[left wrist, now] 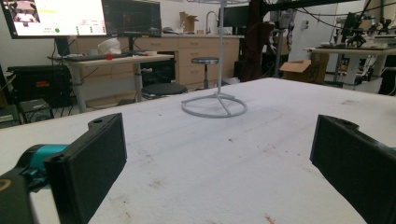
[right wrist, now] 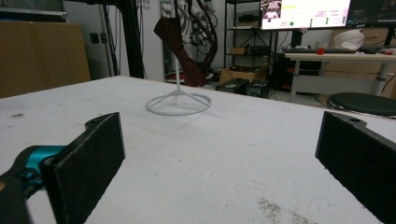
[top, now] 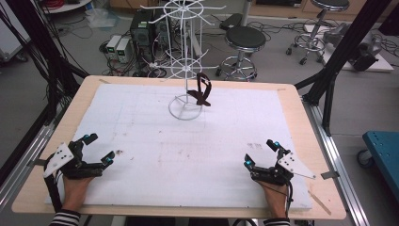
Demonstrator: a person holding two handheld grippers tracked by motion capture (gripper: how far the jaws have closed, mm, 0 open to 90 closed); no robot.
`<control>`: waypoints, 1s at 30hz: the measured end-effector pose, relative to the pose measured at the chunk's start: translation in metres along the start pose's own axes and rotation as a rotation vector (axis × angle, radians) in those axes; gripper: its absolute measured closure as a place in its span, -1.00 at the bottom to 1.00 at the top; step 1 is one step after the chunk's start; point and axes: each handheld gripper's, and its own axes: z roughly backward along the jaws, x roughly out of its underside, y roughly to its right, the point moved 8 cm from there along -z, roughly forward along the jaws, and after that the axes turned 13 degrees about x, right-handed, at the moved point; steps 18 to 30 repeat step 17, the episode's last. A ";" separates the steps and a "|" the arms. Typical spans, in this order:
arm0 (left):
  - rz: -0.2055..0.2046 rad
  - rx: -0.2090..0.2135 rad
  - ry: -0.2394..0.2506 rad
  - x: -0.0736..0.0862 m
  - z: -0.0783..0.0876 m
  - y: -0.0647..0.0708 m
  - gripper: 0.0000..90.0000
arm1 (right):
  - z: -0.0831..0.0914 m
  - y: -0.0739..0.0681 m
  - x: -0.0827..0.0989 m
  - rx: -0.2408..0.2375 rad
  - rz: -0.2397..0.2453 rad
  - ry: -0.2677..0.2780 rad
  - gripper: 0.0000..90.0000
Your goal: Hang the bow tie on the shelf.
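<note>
A dark brown strap [top: 203,89] hangs on the white wire rack [top: 186,61] near the table's [top: 42,179] far edge, at its middle. The left gripper [top: 97,148] rests by the near left corner and the right gripper [top: 260,153] by the near right, both well apart from the rack, jaws spread and empty.

Bench and room around the work

A stained white foam sheet [top: 155,141] lies under the fingers [top: 87,139], covering a wooden table [top: 301,122]. Well beyond the fingertips, on the floor past the table's far edge, stand a black stool [top: 244,37] and computer towers [top: 141,28] (cables trailing around them). A blue cart [top: 383,150] sits off to their right.
</note>
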 end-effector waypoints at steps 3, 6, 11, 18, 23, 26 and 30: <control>0.000 0.000 0.001 0.000 0.000 0.000 -0.91 | -0.001 0.000 0.003 -0.002 0.016 -0.005 -0.99; 0.000 0.000 0.000 0.000 0.000 0.000 -0.91 | -0.002 0.000 0.004 -0.010 0.002 -0.011 -0.99; 0.000 -0.001 0.001 0.000 0.000 0.000 -0.91 | -0.002 -0.003 0.004 -0.007 0.029 -0.011 -0.99; -0.005 0.000 0.007 0.000 0.001 0.001 -0.91 | -0.002 -0.003 0.004 -0.004 0.037 -0.005 -0.99; -0.005 0.000 0.007 0.000 0.001 0.001 -0.91 | -0.002 -0.003 0.004 -0.004 0.037 -0.005 -0.99; -0.005 0.000 0.007 0.000 0.001 0.001 -0.91 | -0.002 -0.003 0.004 -0.004 0.037 -0.005 -0.99; -0.005 0.000 0.007 0.000 0.001 0.001 -0.91 | -0.002 -0.003 0.004 -0.004 0.037 -0.005 -0.99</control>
